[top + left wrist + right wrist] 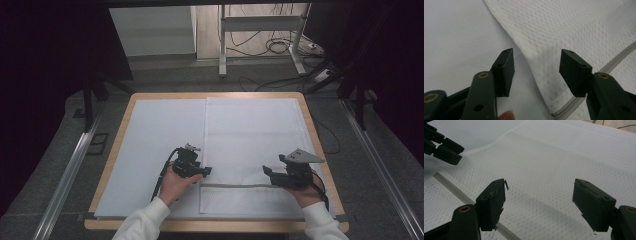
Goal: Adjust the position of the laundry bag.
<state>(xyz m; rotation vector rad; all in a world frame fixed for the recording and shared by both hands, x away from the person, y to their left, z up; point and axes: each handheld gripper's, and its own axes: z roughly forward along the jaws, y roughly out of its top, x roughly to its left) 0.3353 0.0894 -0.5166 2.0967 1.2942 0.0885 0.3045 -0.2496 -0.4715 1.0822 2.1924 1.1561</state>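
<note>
The white mesh fabric bag (252,145) looks light, limp and slippery; pinch its grey zipper edge (571,106). Both tools, left (536,62) and right (539,195), stand apart (nothing clamped).

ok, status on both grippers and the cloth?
Left gripper open, straddling the white mesh cloth edge. Right gripper open over it. Nothing in the way.

light: dim, even | shadows: soft | surroundings: dark | near jaws: slightly blurred | glare: none
</note>
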